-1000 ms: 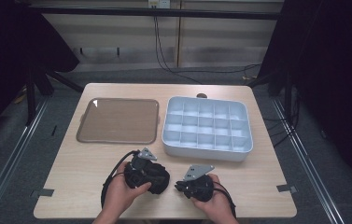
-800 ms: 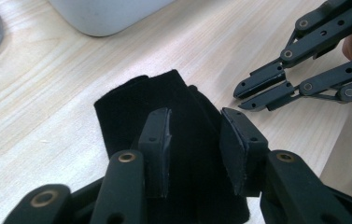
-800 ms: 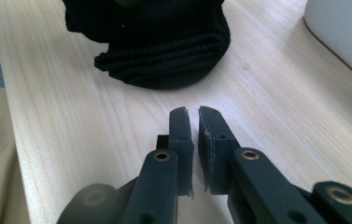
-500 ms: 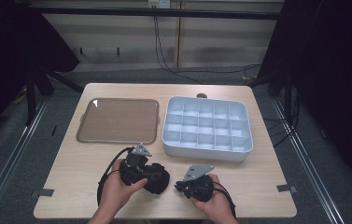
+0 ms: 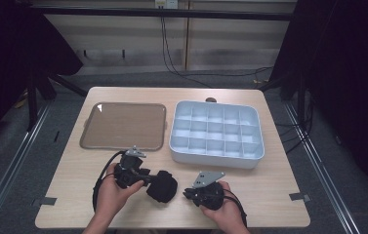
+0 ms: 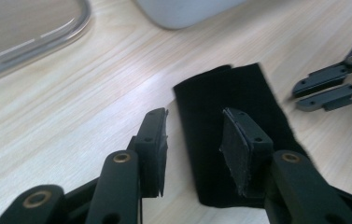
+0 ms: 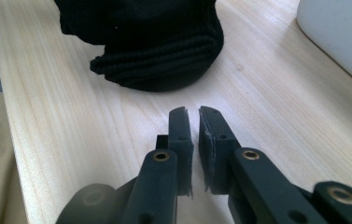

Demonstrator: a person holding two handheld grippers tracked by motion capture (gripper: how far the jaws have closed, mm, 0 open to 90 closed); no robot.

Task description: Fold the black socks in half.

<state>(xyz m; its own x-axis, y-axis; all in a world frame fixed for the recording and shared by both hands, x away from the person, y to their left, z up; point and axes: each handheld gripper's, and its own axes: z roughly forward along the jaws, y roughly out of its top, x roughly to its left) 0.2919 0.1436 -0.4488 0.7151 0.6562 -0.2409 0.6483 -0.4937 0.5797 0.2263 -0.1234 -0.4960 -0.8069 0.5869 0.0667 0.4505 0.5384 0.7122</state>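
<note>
The black cloth (image 6: 232, 135) lies folded flat on the counter (image 5: 269, 185) near its front edge, between the two grippers, its long axis running away from the left gripper (image 6: 194, 144). That gripper's jaws stand apart, straddling the cloth's near edge, probably lined up to pinch it. The right gripper (image 7: 193, 135) points at the cloth's rounded fold, jaws nearly together and empty.

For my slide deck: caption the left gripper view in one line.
Left gripper, fingers open, poised over a folded black cloth on the wooden table.
</note>
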